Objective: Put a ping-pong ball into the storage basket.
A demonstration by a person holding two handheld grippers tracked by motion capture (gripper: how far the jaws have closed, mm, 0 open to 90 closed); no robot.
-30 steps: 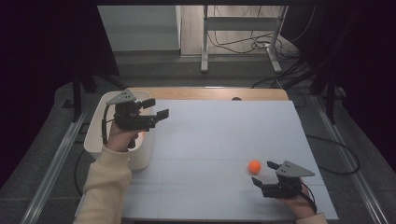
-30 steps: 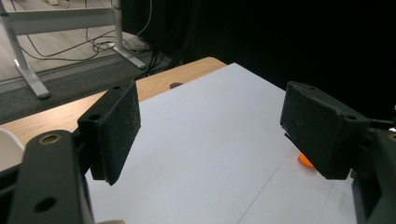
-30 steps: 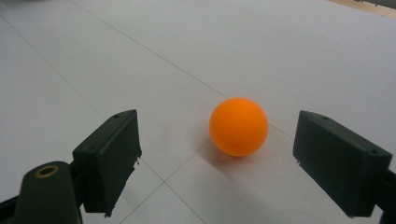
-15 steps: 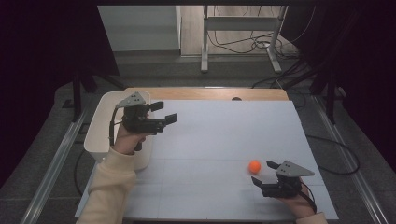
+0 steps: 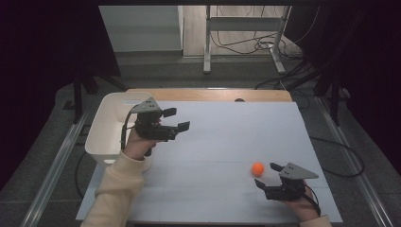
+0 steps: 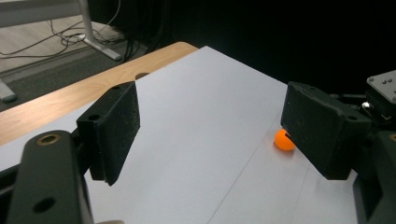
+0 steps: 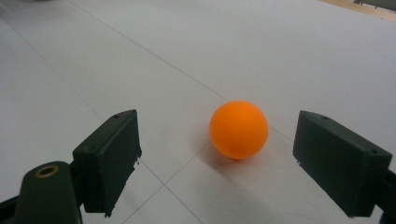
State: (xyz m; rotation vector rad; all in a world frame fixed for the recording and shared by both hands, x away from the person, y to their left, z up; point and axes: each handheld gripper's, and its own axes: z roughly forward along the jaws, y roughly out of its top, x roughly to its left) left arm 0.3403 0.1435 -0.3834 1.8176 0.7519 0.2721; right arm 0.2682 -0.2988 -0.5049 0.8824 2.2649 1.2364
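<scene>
Ball: orange ball (image 5: 257, 168) rests on the white sheet (image 5: 227, 142) near the front right of the table, loose

Direction from claw: just ahead of the right gripper (image 5: 266, 176), a little past its tips and roughly centred in the gap; round, so no long axis to match

Nearer hand: the right; the left is well apart

Right gripper: jaws spread wider than the ball, touching nothing

Left gripper (image 5: 176, 119): raised beside the white bin (image 5: 101, 135), jaws parted and empty, aimed toward the ball

Likely next: ease right gripper forward, then close
</scene>
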